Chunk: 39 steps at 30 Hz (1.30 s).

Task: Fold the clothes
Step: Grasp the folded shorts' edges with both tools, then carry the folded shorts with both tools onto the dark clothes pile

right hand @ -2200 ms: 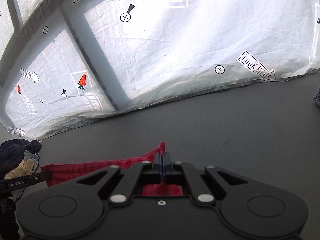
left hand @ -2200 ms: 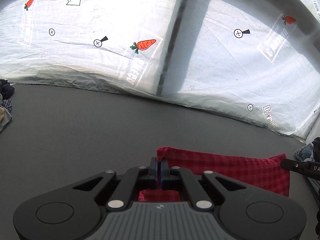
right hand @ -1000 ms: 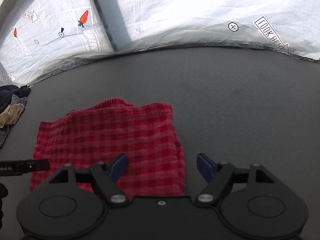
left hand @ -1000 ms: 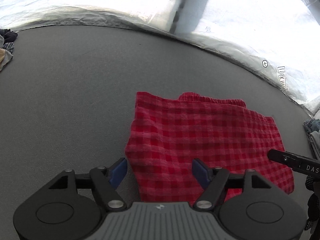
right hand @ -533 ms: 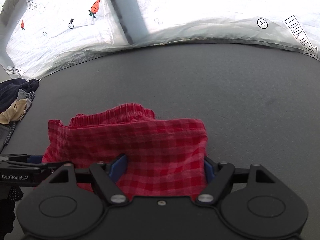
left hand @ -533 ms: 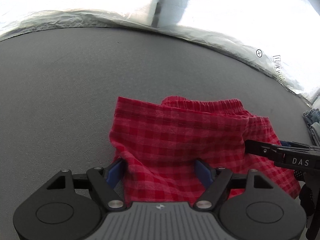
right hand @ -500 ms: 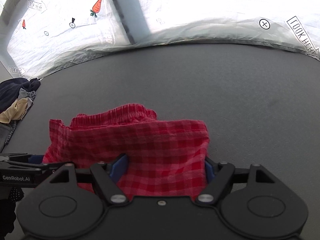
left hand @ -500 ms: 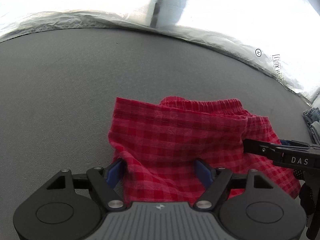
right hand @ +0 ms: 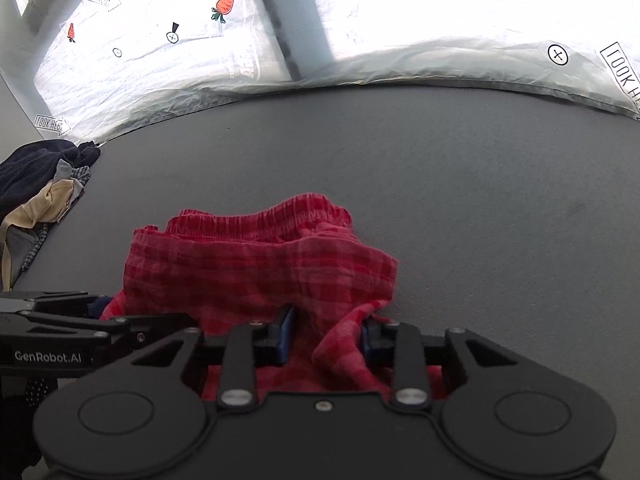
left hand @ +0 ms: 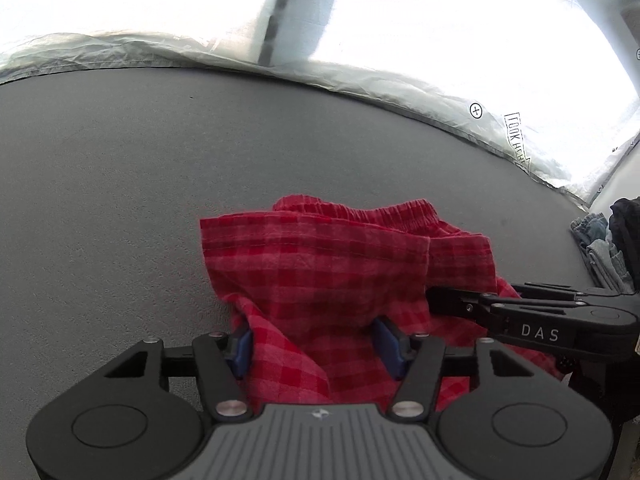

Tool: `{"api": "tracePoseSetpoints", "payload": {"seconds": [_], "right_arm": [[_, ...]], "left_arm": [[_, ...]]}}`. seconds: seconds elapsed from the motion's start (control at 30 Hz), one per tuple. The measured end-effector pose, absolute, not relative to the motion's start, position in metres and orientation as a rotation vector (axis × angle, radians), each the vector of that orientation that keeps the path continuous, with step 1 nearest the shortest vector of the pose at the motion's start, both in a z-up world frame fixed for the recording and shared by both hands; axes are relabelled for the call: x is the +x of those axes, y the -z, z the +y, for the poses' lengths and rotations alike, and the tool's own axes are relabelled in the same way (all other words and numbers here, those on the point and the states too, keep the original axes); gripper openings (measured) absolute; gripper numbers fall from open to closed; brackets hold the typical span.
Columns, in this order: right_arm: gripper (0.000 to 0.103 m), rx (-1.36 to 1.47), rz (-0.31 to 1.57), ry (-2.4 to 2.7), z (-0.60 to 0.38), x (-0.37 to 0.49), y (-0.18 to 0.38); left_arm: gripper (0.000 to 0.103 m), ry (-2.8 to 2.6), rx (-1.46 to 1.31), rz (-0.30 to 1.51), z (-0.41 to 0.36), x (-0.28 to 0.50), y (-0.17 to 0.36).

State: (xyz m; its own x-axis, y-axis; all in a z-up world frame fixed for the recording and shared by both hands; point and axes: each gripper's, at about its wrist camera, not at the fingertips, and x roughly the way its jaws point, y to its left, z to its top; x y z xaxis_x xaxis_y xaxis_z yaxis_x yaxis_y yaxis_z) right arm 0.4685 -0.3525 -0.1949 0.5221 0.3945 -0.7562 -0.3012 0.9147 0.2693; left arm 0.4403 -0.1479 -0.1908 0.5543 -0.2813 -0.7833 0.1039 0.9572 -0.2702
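Lying bunched on the grey surface [left hand: 120,184], the red checked shorts [left hand: 332,264] sit at the near middle of both views, their gathered elastic waistband along the far edge at 12 o'clock and the nearer cloth folded over and rumpled. The left claw [left hand: 316,344] has its jaws part open, with a ridge of the red cloth rising between its blue pads [left hand: 242,346]; the cloth touches the left pad, but whether the jaws pinch it I cannot tell. The right claw [right hand: 326,340] is likewise part open, narrower than the left, with a fold of cloth standing between its pads [right hand: 286,336] and lapping against the right-hand one. In the left wrist view the right claw reaches in from 3 o'clock, its tip resting on the shorts' right side; in the right wrist view the left claw comes in from 9 o'clock against the shorts' left edge. A heap of dark and tan clothes [right hand: 44,184] lies at 9 o'clock in the right wrist view, and folded denim [left hand: 600,248] at 3 o'clock in the left one. A white printed sheet [right hand: 400,32] borders the far side
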Motion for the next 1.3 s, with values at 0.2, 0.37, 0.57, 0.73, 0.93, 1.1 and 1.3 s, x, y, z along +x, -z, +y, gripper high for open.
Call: {"api": "tracePoseSetpoints", "payload": {"seconds": [0.2, 0.37, 0.57, 0.73, 0.93, 1.1, 1.3], "right_arm": [[0.007, 0.189, 0.92, -0.396, -0.355, 0.452, 0.192], [0.006, 0.24, 0.883, -0.379, -0.358, 0.428, 0.179], [0.006, 0.286, 0.828, -0.337, -0.372, 0.386, 0.15], [0.006, 0.279, 0.763, -0.262, -0.378, 0.341, 0.118], [0.006, 0.335, 0.733, -0.135, -0.391, 0.3, 0.087], [0.006, 0.392, 0.71, -0.004, -0.419, 0.27, 0.067], [0.006, 0.4, 0.66, 0.097, -0.466, 0.237, 0.05]], "left_arm": [[0.022, 0.191, -0.13, 0.96, -0.163, 0.433, 0.187], [0.015, 0.204, -0.153, 0.929, -0.168, 0.413, 0.168], [0.015, 0.278, -0.109, 0.858, -0.179, 0.373, 0.133], [0.015, 0.349, -0.066, 0.794, -0.188, 0.339, 0.103], [0.015, 0.464, -0.077, 0.755, -0.2, 0.314, 0.083], [0.015, 0.565, -0.122, 0.743, -0.228, 0.301, 0.075], [0.015, 0.652, -0.093, 0.705, -0.283, 0.28, 0.063]]}}
